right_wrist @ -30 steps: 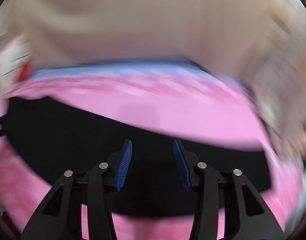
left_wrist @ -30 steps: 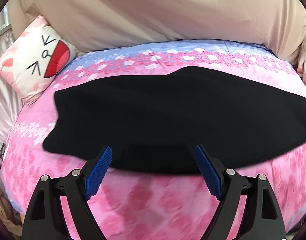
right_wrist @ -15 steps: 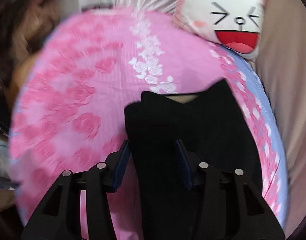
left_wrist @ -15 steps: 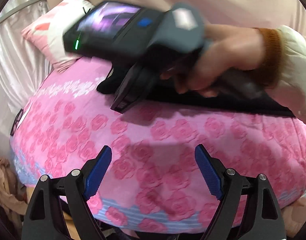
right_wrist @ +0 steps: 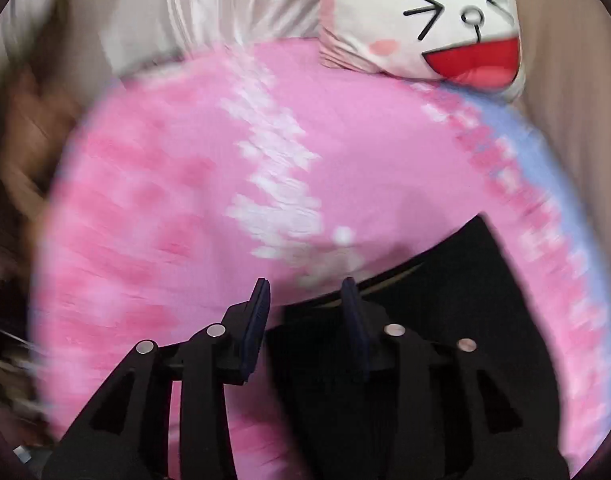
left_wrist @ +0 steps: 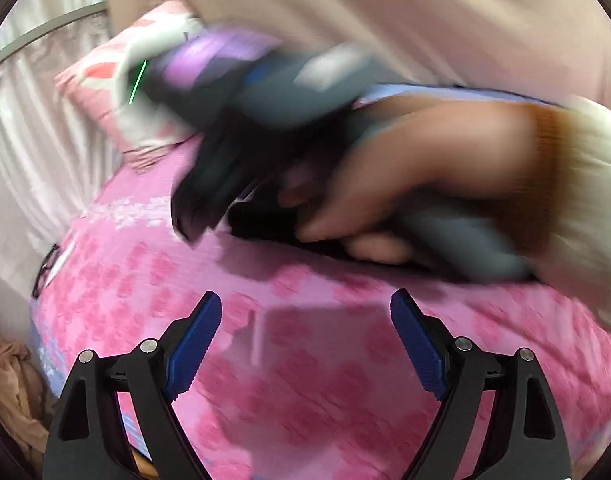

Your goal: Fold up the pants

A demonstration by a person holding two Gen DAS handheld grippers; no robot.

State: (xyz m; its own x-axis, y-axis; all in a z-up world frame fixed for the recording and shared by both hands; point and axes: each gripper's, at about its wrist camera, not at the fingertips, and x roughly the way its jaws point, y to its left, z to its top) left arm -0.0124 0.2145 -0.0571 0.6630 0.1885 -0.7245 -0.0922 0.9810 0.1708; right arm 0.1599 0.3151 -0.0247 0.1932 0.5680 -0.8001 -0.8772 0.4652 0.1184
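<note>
You are bringing the right tongs [right_wrist: 305, 292], parted but holding nothing, over the edge of the black pants [right_wrist: 445, 320] lying on the pink bed [right_wrist: 185, 200]; your left tongs [left_wrist: 305, 320] are hanging wide apart, empty. Pinch every layer squarely.

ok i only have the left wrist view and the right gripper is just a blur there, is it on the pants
observer: yes. In the right wrist view an edge of the black pants sits between the fingers of the right gripper. The jaws are only slightly apart, and I can't confirm a firm pinch.
operator: which end of the pants
observer: the end toward the cartoon-face pillow. The pillow lies apart from the pants, with bare pink bedspread between them.
</note>
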